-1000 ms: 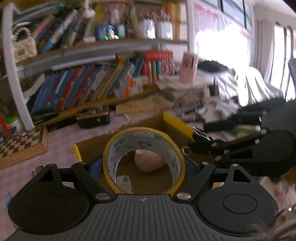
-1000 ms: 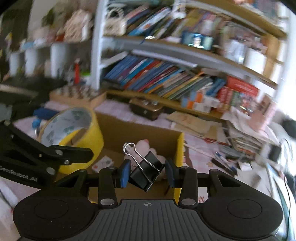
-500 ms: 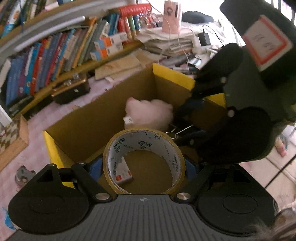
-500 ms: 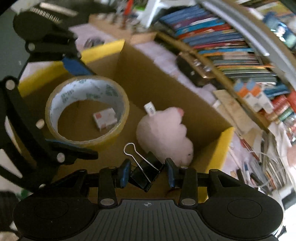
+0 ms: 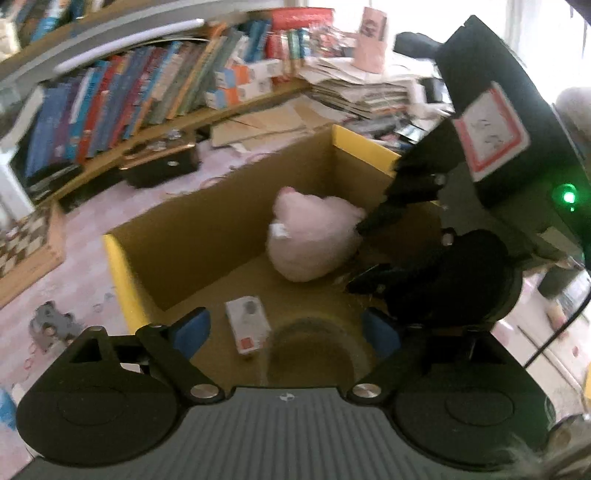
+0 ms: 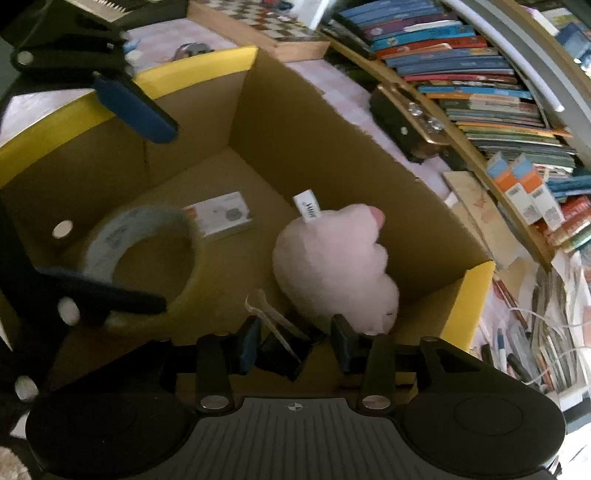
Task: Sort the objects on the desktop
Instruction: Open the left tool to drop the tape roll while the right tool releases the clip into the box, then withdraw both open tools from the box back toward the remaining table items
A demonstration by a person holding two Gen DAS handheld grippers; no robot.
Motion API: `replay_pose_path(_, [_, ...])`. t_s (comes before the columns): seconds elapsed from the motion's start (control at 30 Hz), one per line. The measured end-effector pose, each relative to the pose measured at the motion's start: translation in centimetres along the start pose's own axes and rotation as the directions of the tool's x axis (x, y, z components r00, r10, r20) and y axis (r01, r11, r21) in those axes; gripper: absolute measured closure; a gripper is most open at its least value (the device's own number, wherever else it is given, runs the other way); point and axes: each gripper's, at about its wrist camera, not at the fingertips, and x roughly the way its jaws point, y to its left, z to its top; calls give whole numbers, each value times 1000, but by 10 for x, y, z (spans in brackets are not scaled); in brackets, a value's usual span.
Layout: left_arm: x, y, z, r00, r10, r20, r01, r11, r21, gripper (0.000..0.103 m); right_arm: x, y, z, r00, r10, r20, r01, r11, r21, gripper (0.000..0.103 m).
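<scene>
Two handheld grippers point down into an open cardboard box [image 6: 369,147] with yellow-taped rims, which sits on a pink desk [image 5: 85,236]

The left gripper [image 5: 286,332] has its blue-padded jaws spread wide and opening. A roll of tape [image 5: 314,350] shows as a brown blur between them, low in the box; the pads do not seem to press on it. In the right wrist view the tape [image 6: 147,258] is a blurred ring at the left of the box floor, between the left gripper's two fingers [image 6: 140,107], apart from the upper one

The right gripper [image 6: 295,345] is at the near edge of the box, its jaws opening. A black binder clip [image 6: 280,350] with silver wire handles sits tilted between them, right beside the left pad and clear of the right pad, so it looks let go

A pink plush toy [image 6: 336,266] with a white tag lies on the box floor, right of the tape and just beyond the clip, near the right wall. A small white card box [image 6: 221,218] with an orange end lies flat on the floor farther in, between the tape and the toy. In the left wrist view the card box [image 5: 247,325] is just ahead of the left pad and the toy [image 5: 314,236] lies beyond it, with the right gripper's black body [image 5: 461,240] to its right

Behind the box, a shelf of books [image 6: 461,74] runs along the far side, with a dark case [image 5: 159,166] and a chessboard [image 6: 266,22] on the desk beside loose papers [image 5: 354,92]
</scene>
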Motion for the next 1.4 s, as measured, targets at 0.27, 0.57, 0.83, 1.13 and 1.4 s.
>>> replay_pose_path(0.27, [-40,4,-1,990,55,126,-43,995,-95,11,-35,-18,-1,987,-68,145,42,983,176,48])
replay_pose_path(0.57, [-100,12,-16,946,173,273,-105,963,-247,4,-94,-25,-31,915,-267,303,99,875,473,39])
replay_pose_path(0.83, [-138,15,-57,900,290,325,-148,905,-399,0,-134,-5,-73,844,-426,324,102,722,685,36])
replay_pose_path(1.13, [-154,16,-103,897,303,321,-146,890,-431,0,-143,45,-96,860,-447,247,115,641,759,36])
replay_pose_path(1.4, [-164,25,-146,924,264,277,-133,900,-415,0,-142,106,-96,898,-405,172,117,596,795,34])
